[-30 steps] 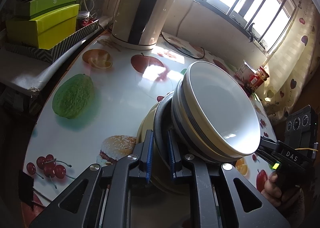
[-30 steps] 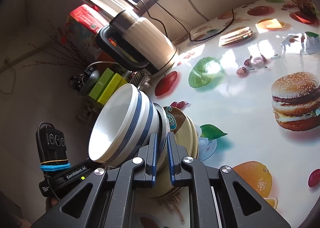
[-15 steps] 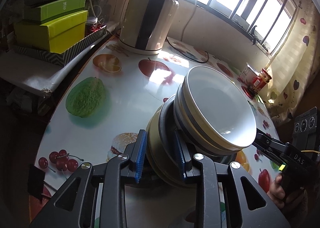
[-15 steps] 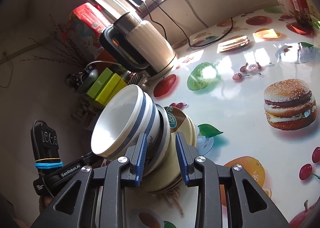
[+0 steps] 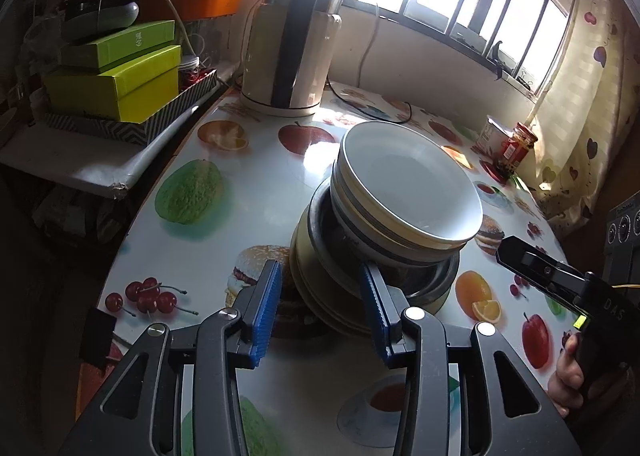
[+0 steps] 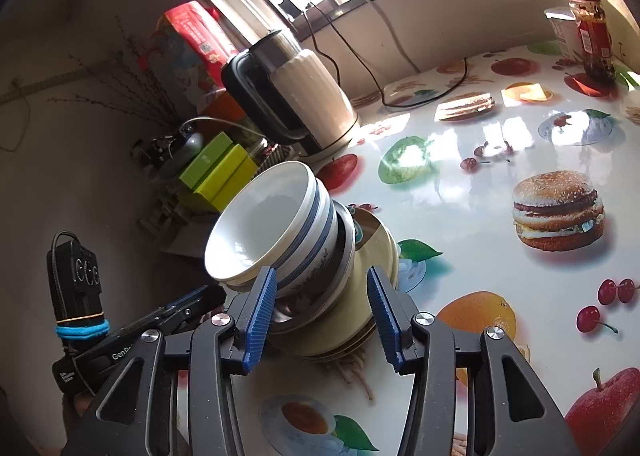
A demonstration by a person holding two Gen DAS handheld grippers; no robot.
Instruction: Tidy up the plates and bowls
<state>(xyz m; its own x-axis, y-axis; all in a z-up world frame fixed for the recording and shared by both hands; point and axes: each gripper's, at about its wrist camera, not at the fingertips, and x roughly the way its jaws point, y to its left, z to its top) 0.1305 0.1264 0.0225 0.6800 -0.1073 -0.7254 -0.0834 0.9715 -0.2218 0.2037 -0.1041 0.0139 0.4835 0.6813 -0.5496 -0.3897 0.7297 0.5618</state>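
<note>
A stack stands on the fruit-print table point(image 5: 256, 200): cream plates point(image 5: 320, 288) at the bottom, a steel bowl point(image 5: 432, 276) on them, and white blue-banded bowls point(image 5: 404, 196) nested on top. My left gripper point(image 5: 322, 306) is open, its blue pads on either side of the stack's near edge, not touching. In the right wrist view the white bowls point(image 6: 264, 228), the steel bowl point(image 6: 344, 252) and the plates point(image 6: 372, 256) show from the other side. My right gripper point(image 6: 320, 314) is open too, straddling the stack's rim.
A white kettle point(image 5: 292, 52) with a black cord stands at the back by the window. Green boxes point(image 5: 116, 76) sit on a side shelf to the left. A red jar point(image 6: 594, 36) and a white cup point(image 6: 562, 30) stand at the far table edge.
Both grippers were shut on the stack's rims a second ago. They have opened wide and pulled back a little. The stack now rests on the table.
</note>
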